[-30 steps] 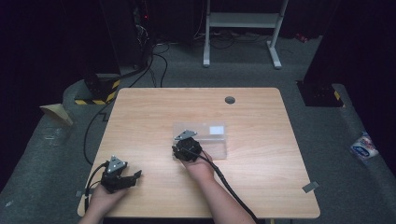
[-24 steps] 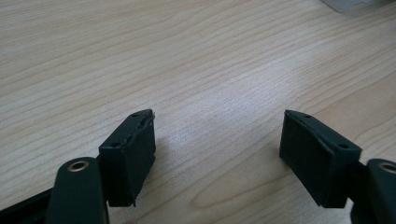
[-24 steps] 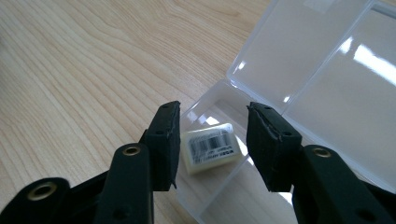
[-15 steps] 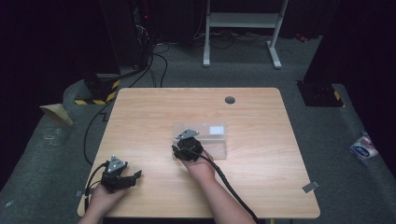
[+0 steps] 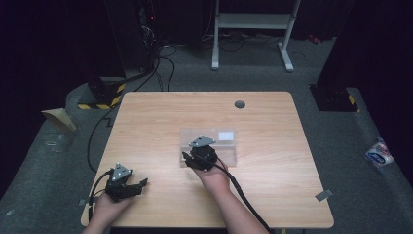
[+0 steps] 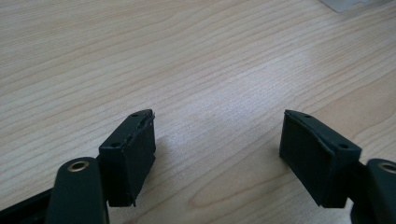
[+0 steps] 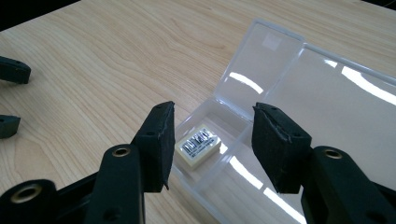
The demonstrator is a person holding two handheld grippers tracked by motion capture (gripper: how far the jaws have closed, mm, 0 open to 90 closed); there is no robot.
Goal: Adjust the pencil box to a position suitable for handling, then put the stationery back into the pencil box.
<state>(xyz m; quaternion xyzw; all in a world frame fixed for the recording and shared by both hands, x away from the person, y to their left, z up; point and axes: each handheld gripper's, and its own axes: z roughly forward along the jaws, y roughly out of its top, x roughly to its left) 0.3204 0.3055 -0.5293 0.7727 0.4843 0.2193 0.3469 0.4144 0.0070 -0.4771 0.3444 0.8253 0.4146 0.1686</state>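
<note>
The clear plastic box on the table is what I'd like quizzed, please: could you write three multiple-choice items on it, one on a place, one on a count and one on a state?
1. Where does the small cream block lie?
A. In a corner compartment of the clear plastic box
B. On the bare table
C. Between the left gripper's pads

2. How many blocks lie in that compartment?
A. None
B. One
C. Three

3. How is the box's lid?
A. Shut flat
B. Lying apart from the box
C. Hinged open

Answers: 1 A, the right gripper view shows it inside the box walls. 2 B, a single block lies there. 3 C, the lid stands raised behind the compartment.
</note>
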